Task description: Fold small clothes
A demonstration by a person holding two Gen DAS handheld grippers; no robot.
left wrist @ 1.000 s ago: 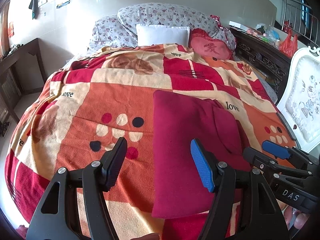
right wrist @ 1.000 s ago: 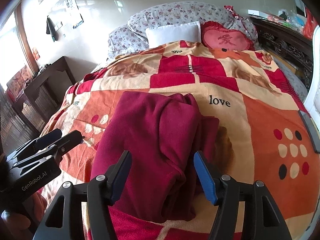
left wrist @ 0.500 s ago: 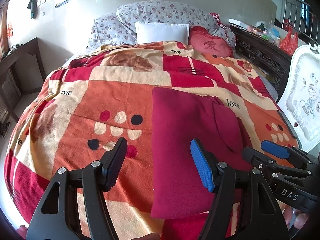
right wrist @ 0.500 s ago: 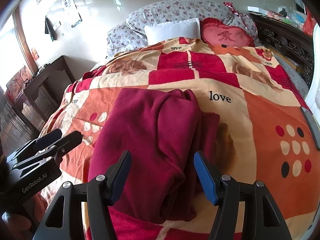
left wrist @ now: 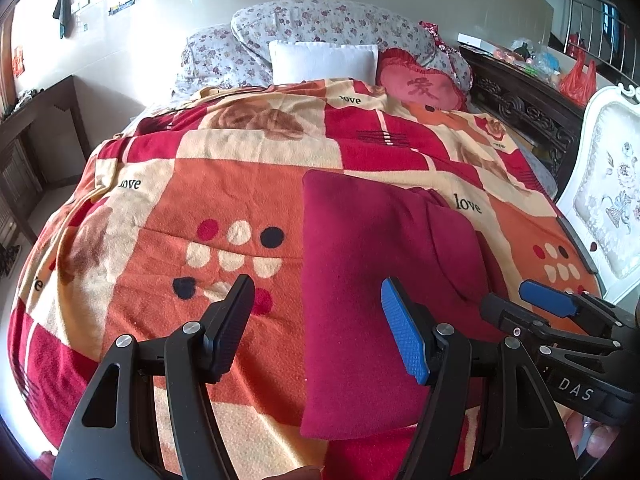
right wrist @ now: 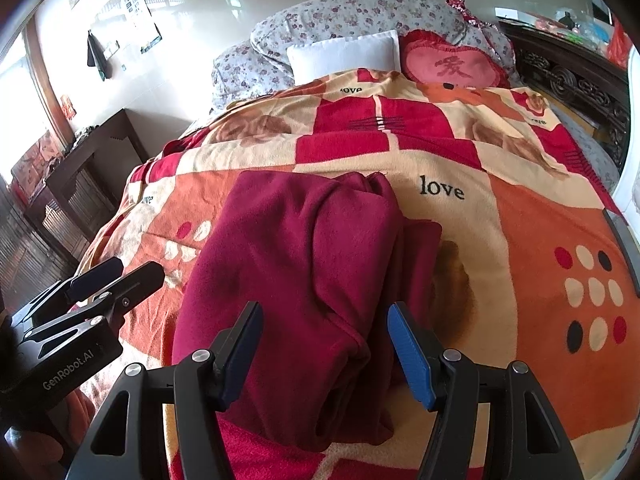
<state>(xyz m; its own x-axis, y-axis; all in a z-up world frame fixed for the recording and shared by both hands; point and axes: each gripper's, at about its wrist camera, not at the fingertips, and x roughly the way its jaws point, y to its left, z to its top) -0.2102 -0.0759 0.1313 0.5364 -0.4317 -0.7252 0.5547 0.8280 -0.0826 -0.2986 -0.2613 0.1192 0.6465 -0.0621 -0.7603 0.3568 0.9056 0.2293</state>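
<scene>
Left wrist view: left gripper (left wrist: pixel 316 320) hovers with jaws apart, nothing between pads. Maroon fleece garment (left wrist: pixel 372 280), already folded into long panel, lies flat on patterned blanket (left wrist: pixel 200 208), ahead and slightly right of tongs. Right gripper (left wrist: pixel 536 304) beside, at garment's right edge.

Right wrist view: right gripper (right wrist: pixel 324 344) jaws apart, empty, poised above garment's (right wrist: pixel 304 248) near end; layered folds run away from tongs. Left gripper (right wrist: pixel 108 280) at left, off cloth. Likely pause before next fold: both tongs flank near hem.

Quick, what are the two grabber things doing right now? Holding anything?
Left gripper: open, holding nothing, above the blanket.
Right gripper: open, holding nothing, above the red garment.
</scene>
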